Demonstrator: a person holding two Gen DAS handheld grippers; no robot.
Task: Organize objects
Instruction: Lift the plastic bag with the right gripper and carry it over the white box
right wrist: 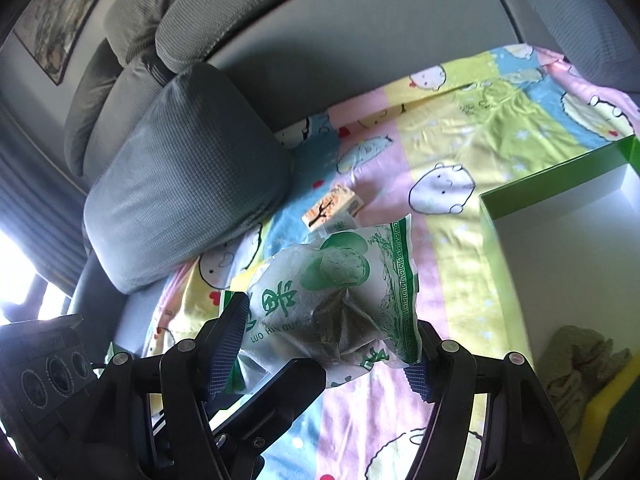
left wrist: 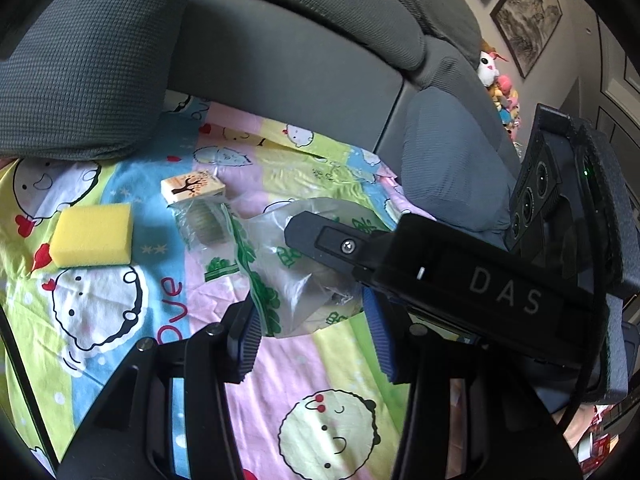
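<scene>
My right gripper [right wrist: 320,340] is shut on a clear plastic packet with green print [right wrist: 340,296] and holds it above the cartoon bedsheet [right wrist: 460,152]. In the left wrist view the same packet [left wrist: 296,276] hangs under the right gripper's body [left wrist: 460,280]. My left gripper [left wrist: 316,340] is open, its blue pads either side of the packet's lower edge without touching it. A yellow sponge [left wrist: 94,234], a small tree-print box [left wrist: 192,188] and another clear packet [left wrist: 204,224] lie on the sheet beyond. A green box with a white inside [right wrist: 560,220] stands at the right.
Grey sofa cushions [left wrist: 80,60] and the sofa back [left wrist: 288,60] border the sheet. A grey pillow [right wrist: 184,184] lies at the left in the right wrist view. Soft toys [left wrist: 504,96] sit far right. A crumpled cloth and a yellow sponge [right wrist: 580,364] lie in the green box.
</scene>
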